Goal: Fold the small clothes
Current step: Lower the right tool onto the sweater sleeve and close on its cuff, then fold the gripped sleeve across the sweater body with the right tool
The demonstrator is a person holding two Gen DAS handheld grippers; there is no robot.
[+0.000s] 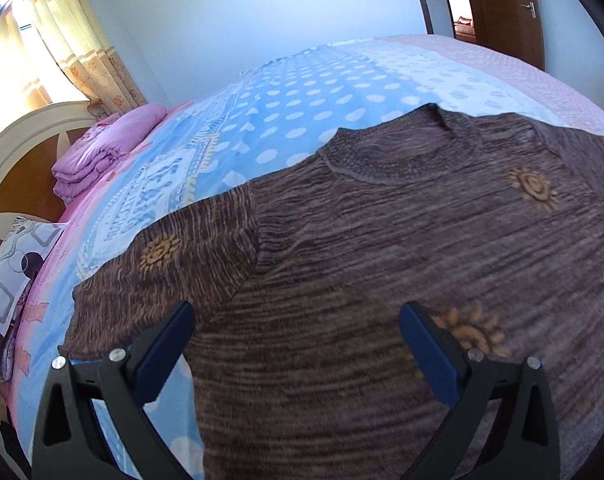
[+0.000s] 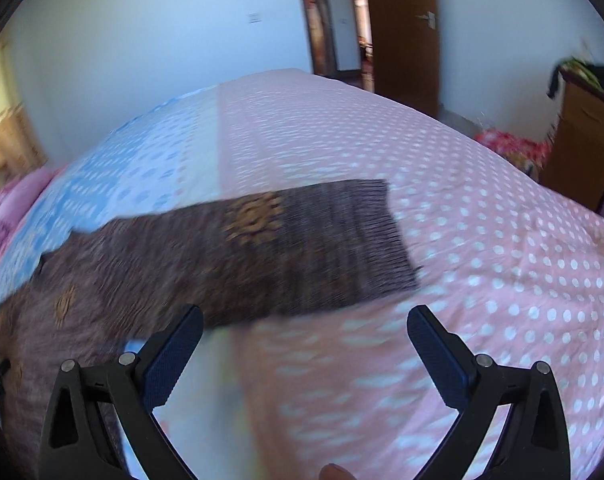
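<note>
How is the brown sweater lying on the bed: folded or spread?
Spread: the sweater lies flat, neckline showing, one sleeve stretched sideways.

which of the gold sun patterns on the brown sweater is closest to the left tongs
The gold sun pattern low on the brown knitted sweater, right beside the right-hand finger of the left tongs. The other suns sit farther up, on the sleeve and shoulder.

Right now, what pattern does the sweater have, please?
Brown streaky knit with orange suns on the sweater, clearest from the left wrist.
</note>
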